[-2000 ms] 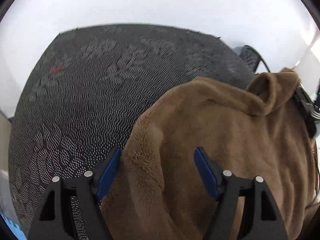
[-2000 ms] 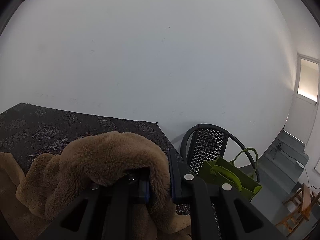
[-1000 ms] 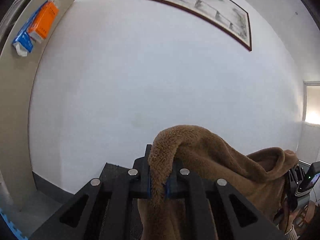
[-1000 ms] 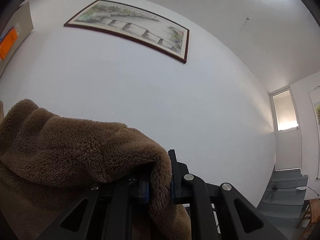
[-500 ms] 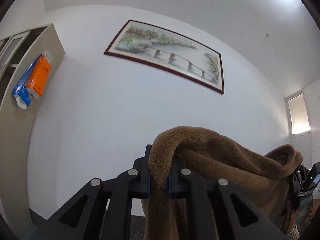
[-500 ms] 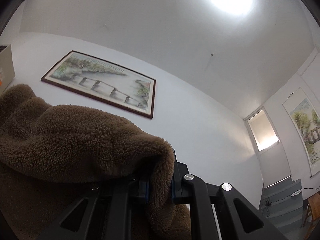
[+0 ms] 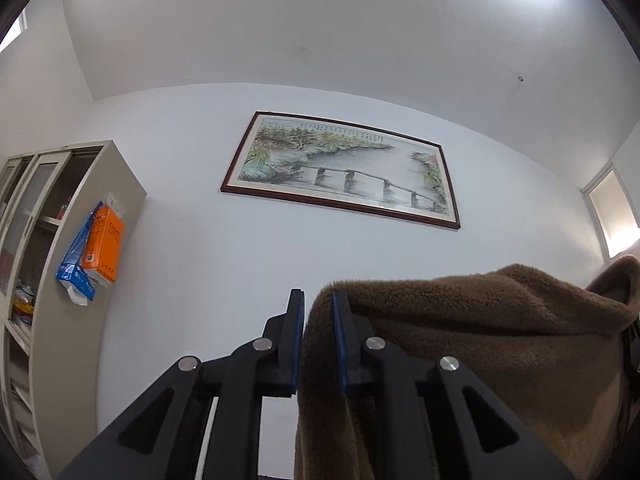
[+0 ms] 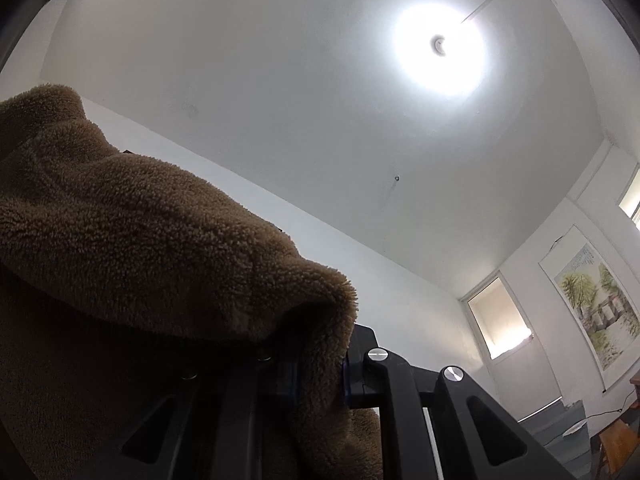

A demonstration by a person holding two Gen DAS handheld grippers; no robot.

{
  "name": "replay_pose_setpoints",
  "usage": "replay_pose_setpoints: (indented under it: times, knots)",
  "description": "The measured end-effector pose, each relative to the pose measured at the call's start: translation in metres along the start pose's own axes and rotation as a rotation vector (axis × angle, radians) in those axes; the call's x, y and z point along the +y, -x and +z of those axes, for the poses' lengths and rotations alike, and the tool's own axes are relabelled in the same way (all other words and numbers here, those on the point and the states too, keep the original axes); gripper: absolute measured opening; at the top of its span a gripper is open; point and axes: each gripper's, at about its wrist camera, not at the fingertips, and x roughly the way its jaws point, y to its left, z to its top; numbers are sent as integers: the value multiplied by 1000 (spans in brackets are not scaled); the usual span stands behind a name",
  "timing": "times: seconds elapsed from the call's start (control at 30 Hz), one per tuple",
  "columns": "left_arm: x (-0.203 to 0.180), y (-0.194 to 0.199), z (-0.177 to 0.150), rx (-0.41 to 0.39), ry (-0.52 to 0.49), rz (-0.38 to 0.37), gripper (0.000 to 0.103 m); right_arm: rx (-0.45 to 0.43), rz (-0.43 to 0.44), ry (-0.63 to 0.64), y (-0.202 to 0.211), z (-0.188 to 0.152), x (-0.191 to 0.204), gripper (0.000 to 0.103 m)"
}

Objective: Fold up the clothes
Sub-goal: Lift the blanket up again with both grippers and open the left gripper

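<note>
Brown fleece garment held up in the air btwn both claws, nothing under it in either view, so can't place it against any worktop. Just wall and ceiling behind.

Left gripper: angled up at the wall, jaws just been easing apart a bit, fleece edge running down btwn the blue pads. Looks pressed on both sides lower down, w/ a thin sliver of daylight next to the left pad near the tip. So a loose pinch, tbh. Rest of the fabric draped over the right finger and stretching off toward the right edge of the view.

Right gripper: tipped up steeper, mostly ceiling in shot. Clamped tight on a thick fold of the same fleece. Left finger buried under the pile, only the right finger and its screws visible. Fabric bunched up and filling the whole left side of that view.

Background stuff: framed landscape painting w/ a bridge on the wall, beige cabinet at left w/ an orange pack and a blue pack stuck on its side. Ceiling lamp blazing, scroll painting on the far right wall
</note>
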Motion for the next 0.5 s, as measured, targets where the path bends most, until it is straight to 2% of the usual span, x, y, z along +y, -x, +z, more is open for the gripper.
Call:
replay_pose_setpoints:
  times: [0.07,0.13,0.23,0.33,0.43,0.47,0.5]
  knots:
    - [9,-5,-4,-7,-3,70,17,13,4,28,5,-7,6,14]
    - [23,-16,-10,32,23,94,17,43,24,53,7,-20,16,14]
    - [32,-47,-35,162,32,75,17,97,77,93,8,-44,39,14]
    - [29,-81,-83,341,-13,2,18,111,126,188,19,-73,75,14]
    - [24,-96,-138,524,-11,-158,20,108,165,246,29,-94,100,14]
    - [21,-95,-159,588,-2,-220,32,104,168,254,30,-98,106,14]
    - [16,-96,-182,655,13,-278,62,100,169,260,31,-102,112,14]
